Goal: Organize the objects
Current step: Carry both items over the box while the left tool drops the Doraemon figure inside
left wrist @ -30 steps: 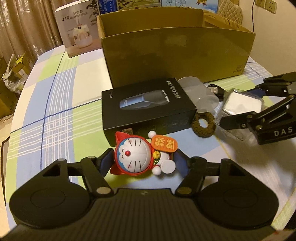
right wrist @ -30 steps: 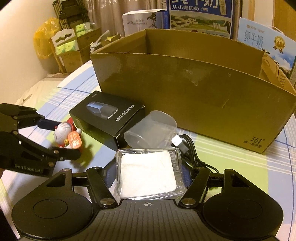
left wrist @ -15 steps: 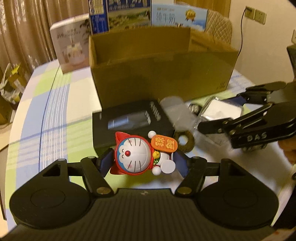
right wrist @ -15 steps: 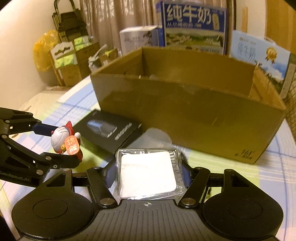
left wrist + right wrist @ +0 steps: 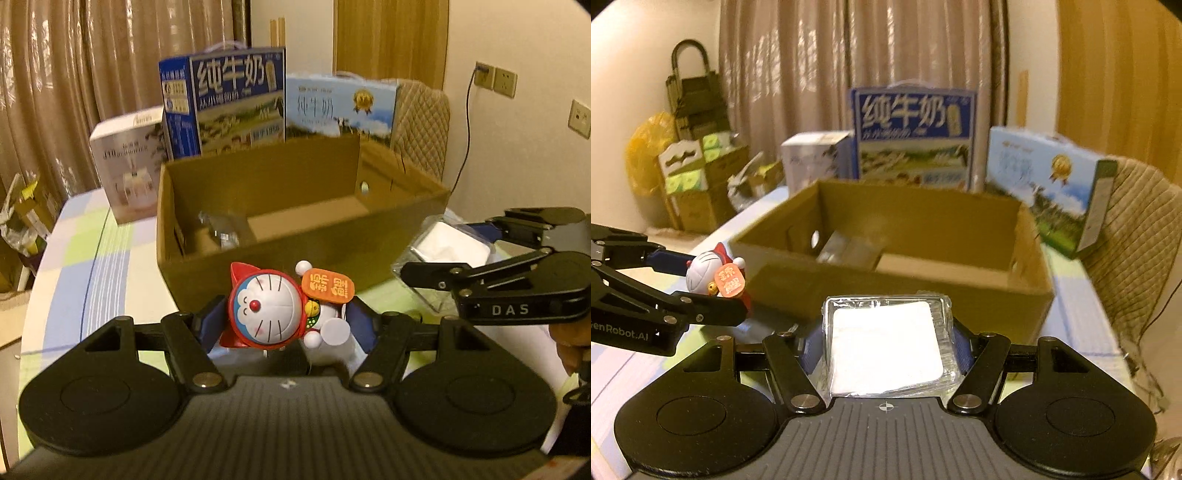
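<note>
Checked tablecloth (image 5: 74, 258), cardboard box (image 5: 295, 251), toy (image 5: 273, 314) gripped

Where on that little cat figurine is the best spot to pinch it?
Across its round head and body, one finger on each side, as the left hand-held gripper holds the cat figurine now. Those flanks are broad; the orange sign and small arms look too slight.

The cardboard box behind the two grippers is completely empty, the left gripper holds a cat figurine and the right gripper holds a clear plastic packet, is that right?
Not quite. The cardboard box is not empty: the left wrist view shows a clear object lying inside it. The rest stands: the left gripper holds the cat figurine, the right gripper the clear plastic packet.
</note>
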The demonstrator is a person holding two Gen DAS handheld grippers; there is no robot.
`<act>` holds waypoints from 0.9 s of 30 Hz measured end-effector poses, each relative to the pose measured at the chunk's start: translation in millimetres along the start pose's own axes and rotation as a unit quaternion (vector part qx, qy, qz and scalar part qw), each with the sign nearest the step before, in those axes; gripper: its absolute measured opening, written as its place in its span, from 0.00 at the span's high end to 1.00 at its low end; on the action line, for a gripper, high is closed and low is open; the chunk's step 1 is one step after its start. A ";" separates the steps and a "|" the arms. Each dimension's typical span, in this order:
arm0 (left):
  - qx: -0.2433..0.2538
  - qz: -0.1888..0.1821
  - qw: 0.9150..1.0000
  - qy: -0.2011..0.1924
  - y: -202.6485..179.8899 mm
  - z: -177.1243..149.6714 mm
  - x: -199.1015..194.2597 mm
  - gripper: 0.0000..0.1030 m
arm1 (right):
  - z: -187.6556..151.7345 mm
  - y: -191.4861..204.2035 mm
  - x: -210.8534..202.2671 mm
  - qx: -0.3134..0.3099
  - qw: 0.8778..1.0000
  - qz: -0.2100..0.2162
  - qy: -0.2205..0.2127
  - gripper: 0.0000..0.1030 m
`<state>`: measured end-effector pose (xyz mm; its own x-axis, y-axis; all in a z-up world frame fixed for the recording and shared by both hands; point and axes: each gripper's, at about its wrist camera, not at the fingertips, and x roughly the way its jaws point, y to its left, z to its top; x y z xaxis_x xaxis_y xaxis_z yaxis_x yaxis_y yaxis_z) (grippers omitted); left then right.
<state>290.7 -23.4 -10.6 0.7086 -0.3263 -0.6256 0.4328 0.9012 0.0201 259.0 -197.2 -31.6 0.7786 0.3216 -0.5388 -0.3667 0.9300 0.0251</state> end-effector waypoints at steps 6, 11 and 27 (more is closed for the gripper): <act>-0.013 0.015 0.999 -0.036 1.0 41.3 0.4 0.37 | 31.3 -8.2 -8.2 0.015 0.999 -0.020 -0.041 0.38; -0.023 0.026 0.998 -0.057 7.9 76.3 18.2 0.36 | 64.6 -21.0 9.2 0.043 0.996 -0.043 -0.067 0.38; -0.067 0.032 0.997 -0.032 39.4 79.4 75.4 0.37 | 65.7 -46.3 80.2 0.080 0.995 -0.064 -0.022 0.38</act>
<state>405.5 -35.1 4.9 0.7677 -0.2808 -0.5761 0.3103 0.9494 -0.0493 371.9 -202.8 -20.6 0.8368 0.2040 -0.5081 -0.1811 0.9789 0.0948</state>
